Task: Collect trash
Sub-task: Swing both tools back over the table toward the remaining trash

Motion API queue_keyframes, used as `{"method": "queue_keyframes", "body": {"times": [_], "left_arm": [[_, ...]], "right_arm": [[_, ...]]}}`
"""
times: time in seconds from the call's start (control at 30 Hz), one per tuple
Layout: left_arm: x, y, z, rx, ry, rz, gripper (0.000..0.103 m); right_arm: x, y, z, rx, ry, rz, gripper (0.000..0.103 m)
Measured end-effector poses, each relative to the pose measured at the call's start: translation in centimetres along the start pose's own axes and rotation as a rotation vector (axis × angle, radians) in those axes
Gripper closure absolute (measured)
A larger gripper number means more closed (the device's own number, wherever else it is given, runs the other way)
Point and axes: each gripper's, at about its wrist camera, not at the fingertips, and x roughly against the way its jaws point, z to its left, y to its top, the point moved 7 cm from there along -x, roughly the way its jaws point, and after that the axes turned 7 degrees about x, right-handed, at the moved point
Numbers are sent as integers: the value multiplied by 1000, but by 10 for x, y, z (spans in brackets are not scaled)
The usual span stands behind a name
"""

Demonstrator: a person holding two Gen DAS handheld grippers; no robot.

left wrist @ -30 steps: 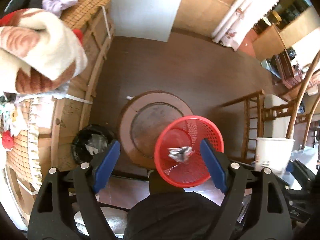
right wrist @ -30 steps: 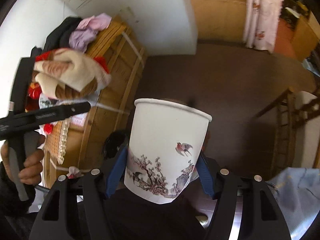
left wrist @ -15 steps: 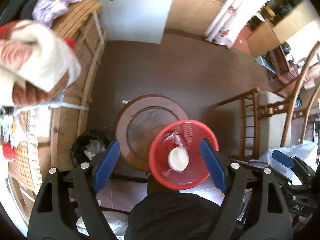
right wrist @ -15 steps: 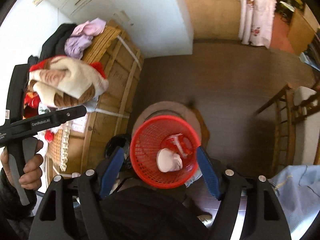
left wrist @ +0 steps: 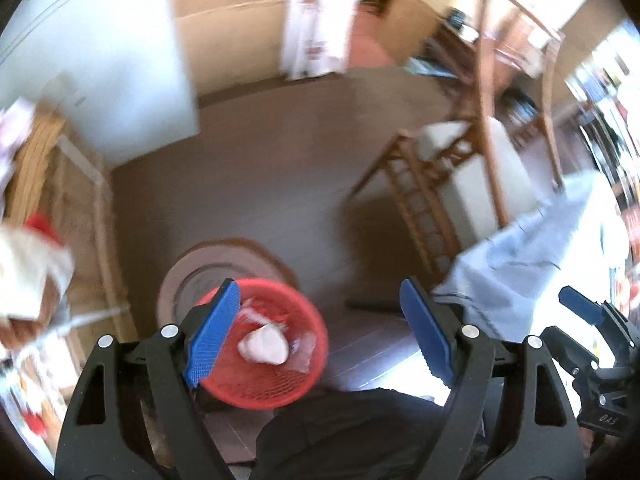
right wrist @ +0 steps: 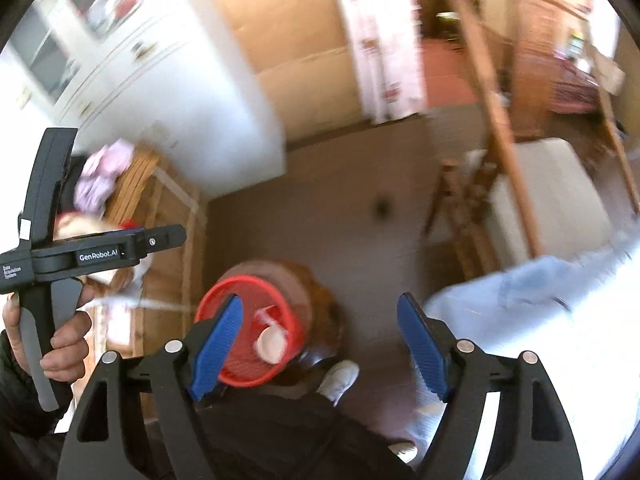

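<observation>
Blur is risking misjudged reaches: we are carrying both grippers, left gripper (left wrist: 320, 332) and right gripper (right wrist: 320, 344), wide open, empty, above the red basket (left wrist: 276, 380).

Motion-blurred fisheye views, right-side glare

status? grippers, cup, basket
Left gripper open, empty. Right gripper empty, jaws just opened. Paper cup lying in red basket with other scraps. Nothing in the way.
</observation>
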Motion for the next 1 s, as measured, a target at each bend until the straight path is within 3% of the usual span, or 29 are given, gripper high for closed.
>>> {"method": "queue_keyframes", "body": {"times": [0.2,0.47,0.77,0.9,1.0], "left_arm": [[-16,-9,-117,-238,-84,25,22],[-40,-64,-261,-549,-172,101,22],[-55,-180,-418,-931,-284,188,22],[-54,-231,-459,-1038,-319,222,22],[-54,-267,-477,-1100,-330,244,22]], "right_arm": [[52,-41,-82,-208,-122,-89,23],[118,-130,-177,-521,-271,-190,23],[186,-279,-238,-909,-440,-272,21],[208,-366,-255,-1087,-472,-288,21],[213,-411,-259,-1180,-484,-291,21]]}}
